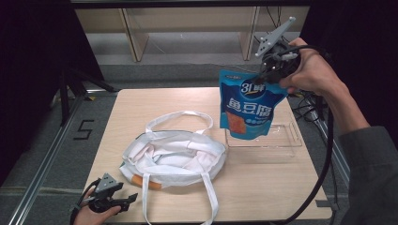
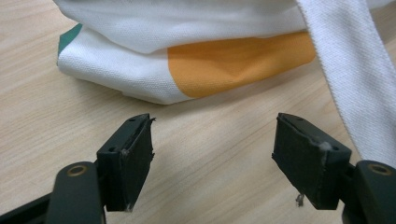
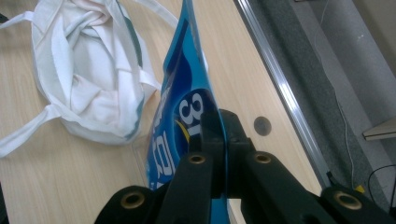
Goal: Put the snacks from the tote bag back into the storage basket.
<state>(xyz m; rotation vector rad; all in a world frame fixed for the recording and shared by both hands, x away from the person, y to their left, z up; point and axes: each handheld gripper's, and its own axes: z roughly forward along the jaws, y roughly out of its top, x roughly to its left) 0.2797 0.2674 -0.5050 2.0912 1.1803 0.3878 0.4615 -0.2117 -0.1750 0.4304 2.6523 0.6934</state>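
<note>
Wooden table [image 1: 263,183], grey floor [image 1: 89,117], shelving [image 1: 187,28] behind.

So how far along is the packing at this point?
Done: the blue snack pouch is lifted clear of the clear plastic tray. In hand: the right hand-held gripper pinches the pouch's top edge. Left: it still hangs outside the white tote bag; the left hand-held gripper waits open beside the bag.

Lab: black curtains [image 1: 28,56], aluminium frame rails [image 1: 44,159], floor marker [image 1: 83,130].
</note>
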